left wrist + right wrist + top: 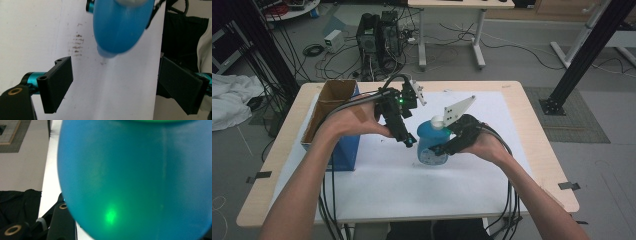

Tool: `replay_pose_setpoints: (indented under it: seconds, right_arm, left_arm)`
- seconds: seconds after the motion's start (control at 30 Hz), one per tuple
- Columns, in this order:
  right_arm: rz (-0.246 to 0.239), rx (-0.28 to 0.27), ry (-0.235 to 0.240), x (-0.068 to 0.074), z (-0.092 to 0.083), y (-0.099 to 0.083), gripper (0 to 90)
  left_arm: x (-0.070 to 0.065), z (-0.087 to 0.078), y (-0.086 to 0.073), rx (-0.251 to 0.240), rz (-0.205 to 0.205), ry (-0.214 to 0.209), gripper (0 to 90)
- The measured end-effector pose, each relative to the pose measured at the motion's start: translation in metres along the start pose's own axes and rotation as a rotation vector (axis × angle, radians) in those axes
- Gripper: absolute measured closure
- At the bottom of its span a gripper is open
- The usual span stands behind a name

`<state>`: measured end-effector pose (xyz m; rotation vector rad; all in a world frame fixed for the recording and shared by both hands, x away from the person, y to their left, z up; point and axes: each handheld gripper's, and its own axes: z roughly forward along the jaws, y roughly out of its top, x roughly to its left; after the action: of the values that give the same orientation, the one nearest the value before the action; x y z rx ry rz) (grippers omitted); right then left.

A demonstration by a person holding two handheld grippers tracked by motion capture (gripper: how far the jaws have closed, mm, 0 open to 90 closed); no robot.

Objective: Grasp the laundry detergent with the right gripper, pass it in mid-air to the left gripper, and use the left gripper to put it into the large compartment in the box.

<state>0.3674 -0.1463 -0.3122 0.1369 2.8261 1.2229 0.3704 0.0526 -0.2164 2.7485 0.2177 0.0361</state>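
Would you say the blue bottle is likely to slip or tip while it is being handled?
The blue bottle looks smooth and glossy, so probably slippery. Its rounded, bulging body, gripped by the right gripper, may twist between flat jaws. It seems rigid plastic, likely light.

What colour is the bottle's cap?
White, on the blue bottle; its cap shows best in the high view.

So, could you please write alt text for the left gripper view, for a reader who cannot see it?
A blue bottle hangs into frame from the top, above a white table cover marked with faint brown smudges. The left gripper stands open below it, its two black jaws wide apart and touching nothing.
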Motion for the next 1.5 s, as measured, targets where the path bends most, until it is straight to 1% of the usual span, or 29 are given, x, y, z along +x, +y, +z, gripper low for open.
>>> replay_pose_setpoints:
  seconds: [0.03, 0.07, 0.13, 0.33, 0.37, 0.4, 0.43, 0.5, 0.57, 0.6, 0.67, 0.7, 0.77, 0.8, 0.9, 0.93, 0.97, 1.0, 1.03, 1.07, 1.1, 1.17, 1.23, 1.27, 1.3, 1.4, 1.43, 1.47, 1.5]
  right_arm:
    - [-0.007, -0.004, 0.004, 0.001, 0.002, 0.001, 46.6]
    - [0.003, -0.003, 0.006, 0.002, 0.003, 0.003, 46.5]
    - [-0.031, -0.012, 0.009, 0.001, 0.006, 0.004, 46.5]
    - [-0.021, -0.007, 0.010, 0.002, 0.012, 0.007, 46.5]
    - [-0.050, -0.017, 0.016, 0.000, 0.013, 0.007, 46.5]
    - [-0.029, -0.017, 0.018, 0.001, 0.013, 0.007, 46.5]
    - [-0.046, -0.023, 0.018, 0.000, 0.014, 0.007, 46.4]
    - [-0.053, -0.025, 0.012, 0.000, 0.015, 0.007, 46.4]
    - [-0.048, -0.026, 0.015, 0.000, 0.016, 0.008, 46.5]
    - [-0.031, -0.019, 0.016, 0.001, 0.015, 0.009, 46.4]
    - [-0.031, -0.009, 0.019, 0.002, 0.015, 0.009, 46.4]
    - [-0.055, -0.016, 0.021, 0.001, 0.016, 0.009, 46.4]
    - [-0.049, -0.012, 0.018, 0.001, 0.015, 0.009, 46.4]
    - [-0.059, -0.017, 0.020, 0.000, 0.016, 0.009, 46.4]
    - [-0.030, -0.014, 0.002, 0.002, 0.015, 0.009, 46.3]
    - [-0.050, -0.022, 0.008, 0.001, 0.017, 0.008, 46.3]
    - [-0.051, -0.023, 0.006, 0.001, 0.016, 0.008, 46.3]
    - [-0.049, -0.022, 0.004, 0.001, 0.016, 0.008, 46.4]
    - [-0.046, -0.029, 0.009, 0.002, 0.016, 0.008, 46.4]
    - [-0.046, -0.029, 0.009, 0.002, 0.016, 0.008, 46.4]
    - [-0.034, -0.022, 0.006, 0.002, 0.015, 0.008, 46.4]
    - [-0.059, -0.032, -0.011, 0.000, 0.015, 0.008, 46.3]
    - [-0.053, -0.029, -0.010, 0.000, 0.015, 0.008, 46.3]
    - [-0.036, -0.025, -0.001, 0.001, 0.015, 0.008, 46.3]
    - [-0.036, -0.025, -0.001, 0.001, 0.015, 0.008, 46.3]
    - [-0.051, -0.028, -0.005, 0.000, 0.015, 0.008, 46.3]
    - [-0.047, -0.025, -0.002, 0.000, 0.015, 0.008, 46.3]
    - [-0.047, -0.025, -0.002, 0.000, 0.015, 0.008, 46.3]
    - [-0.043, -0.020, 0.003, 0.001, 0.015, 0.008, 46.3]
  left_arm:
    - [0.000, 0.002, 0.004, 0.006, 0.012, -0.003, 12.7]
    - [-0.001, 0.004, 0.006, 0.007, 0.010, -0.003, 12.7]
    - [-0.001, 0.005, 0.008, 0.010, 0.014, -0.001, 12.7]
    - [-0.003, 0.010, 0.012, 0.000, 0.017, -0.001, 12.7]
    - [-0.003, 0.011, 0.012, 0.003, 0.018, -0.003, 12.7]
    - [-0.003, 0.013, 0.013, 0.007, 0.021, -0.007, 12.7]
    - [-0.003, 0.015, 0.013, 0.006, 0.021, -0.010, 12.7]
    - [-0.003, 0.017, 0.014, 0.001, 0.019, -0.012, 12.7]
    - [-0.003, 0.019, 0.015, 0.002, 0.022, -0.012, 12.9]
    - [-0.003, 0.020, 0.016, 0.000, 0.025, -0.021, 14.8]
    - [-0.003, 0.023, 0.017, -0.004, 0.021, -0.025, 16.1]
    - [-0.002, 0.024, 0.018, -0.003, 0.022, -0.023, 16.1]
    - [-0.002, 0.024, 0.018, -0.007, 0.020, -0.022, 16.2]
    - [-0.002, 0.023, 0.018, -0.006, 0.017, -0.029, 18.0]
    - [-0.001, 0.023, 0.019, -0.016, 0.015, -0.031, 21.3]
    - [0.000, 0.023, 0.019, -0.019, 0.012, -0.038, 23.1]
    - [0.000, 0.024, 0.019, -0.020, 0.014, -0.038, 23.2]
    - [-0.001, 0.024, 0.020, -0.026, 0.004, -0.038, 23.2]
    - [0.000, 0.025, 0.020, -0.014, 0.023, -0.037, 23.2]
    - [0.000, 0.025, 0.020, -0.014, 0.023, -0.037, 23.3]
    - [-0.002, 0.027, 0.020, -0.026, 0.008, -0.032, 23.3]
    - [-0.001, 0.027, 0.020, -0.012, 0.024, -0.043, 24.9]
    - [-0.001, 0.027, 0.020, -0.010, 0.027, -0.043, 26.0]
    - [-0.002, 0.028, 0.020, -0.012, 0.024, -0.044, 26.0]
    - [-0.001, 0.028, 0.020, -0.010, 0.029, -0.043, 26.0]
    - [-0.003, 0.029, 0.021, -0.026, 0.009, -0.043, 28.0]
    - [-0.002, 0.028, 0.021, -0.006, 0.028, -0.042, 28.2]
    - [-0.003, 0.030, 0.022, -0.020, 0.012, -0.045, 28.2]
    - [-0.002, 0.030, 0.022, -0.020, 0.025, -0.044, 30.2]
